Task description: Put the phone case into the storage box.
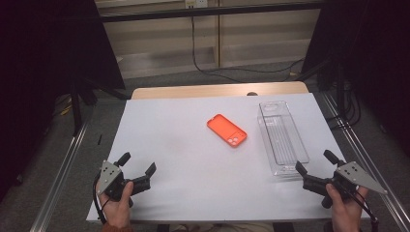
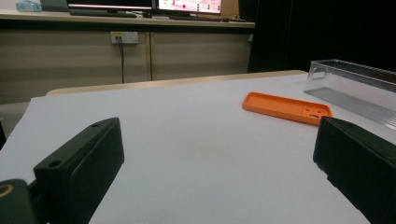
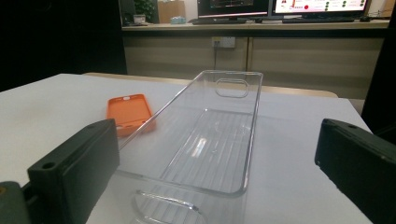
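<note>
Orange phone case (image 1: 227, 130) lies flat, hollow side up, near the centre of the white table (image 1: 183, 159). Clear plastic tray (image 1: 282, 137) lies empty at its 3 o'clock, just apart. Right gripper (image 1: 313, 163), at the tray's 6 o'clock end, and left gripper (image 1: 138, 163), at the case's 8 o'clock, well apart, both have jaws spread, holding nothing.

— How many things lay ahead of the tongs?
— One orange phone case (image 1: 227, 130) and one clear plastic tray (image 1: 282, 138).
— And the tongs themselves?
— Two: left gripper (image 1: 138, 165), right gripper (image 1: 315, 162).
</note>
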`<state>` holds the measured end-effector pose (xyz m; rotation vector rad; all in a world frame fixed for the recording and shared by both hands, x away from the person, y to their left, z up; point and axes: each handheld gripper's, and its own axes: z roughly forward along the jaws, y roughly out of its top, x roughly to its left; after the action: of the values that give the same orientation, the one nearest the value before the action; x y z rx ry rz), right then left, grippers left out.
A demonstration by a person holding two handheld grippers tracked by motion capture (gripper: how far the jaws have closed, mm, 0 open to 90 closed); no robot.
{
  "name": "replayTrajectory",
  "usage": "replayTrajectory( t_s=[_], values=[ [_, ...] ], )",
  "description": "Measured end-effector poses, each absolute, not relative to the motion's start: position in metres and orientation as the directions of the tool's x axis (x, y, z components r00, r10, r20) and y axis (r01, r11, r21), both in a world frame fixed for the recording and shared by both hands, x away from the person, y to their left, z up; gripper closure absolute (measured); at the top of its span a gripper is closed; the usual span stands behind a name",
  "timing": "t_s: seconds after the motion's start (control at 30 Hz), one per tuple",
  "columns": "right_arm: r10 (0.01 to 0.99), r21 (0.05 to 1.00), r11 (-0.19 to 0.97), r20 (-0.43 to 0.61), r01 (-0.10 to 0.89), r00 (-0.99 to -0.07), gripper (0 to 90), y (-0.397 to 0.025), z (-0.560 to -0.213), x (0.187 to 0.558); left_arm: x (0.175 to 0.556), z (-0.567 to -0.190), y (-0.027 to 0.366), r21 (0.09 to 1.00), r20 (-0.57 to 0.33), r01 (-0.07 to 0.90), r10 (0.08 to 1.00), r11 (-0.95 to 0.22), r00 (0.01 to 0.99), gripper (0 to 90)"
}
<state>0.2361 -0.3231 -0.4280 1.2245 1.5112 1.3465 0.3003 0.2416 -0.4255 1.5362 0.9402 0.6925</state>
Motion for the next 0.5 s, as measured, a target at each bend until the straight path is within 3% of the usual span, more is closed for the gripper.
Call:
replayTrajectory(
  t_s=[0.5],
  values=[
    [0.96, 0.985, -0.017, 0.065, 0.173, -0.273, 0.0, -0.323, -0.429, 0.236, 0.305, -0.426, 0.231, 0.974, -0.079, 0.221, 0.838, -0.051, 0.539, 1.9]
  ],
)
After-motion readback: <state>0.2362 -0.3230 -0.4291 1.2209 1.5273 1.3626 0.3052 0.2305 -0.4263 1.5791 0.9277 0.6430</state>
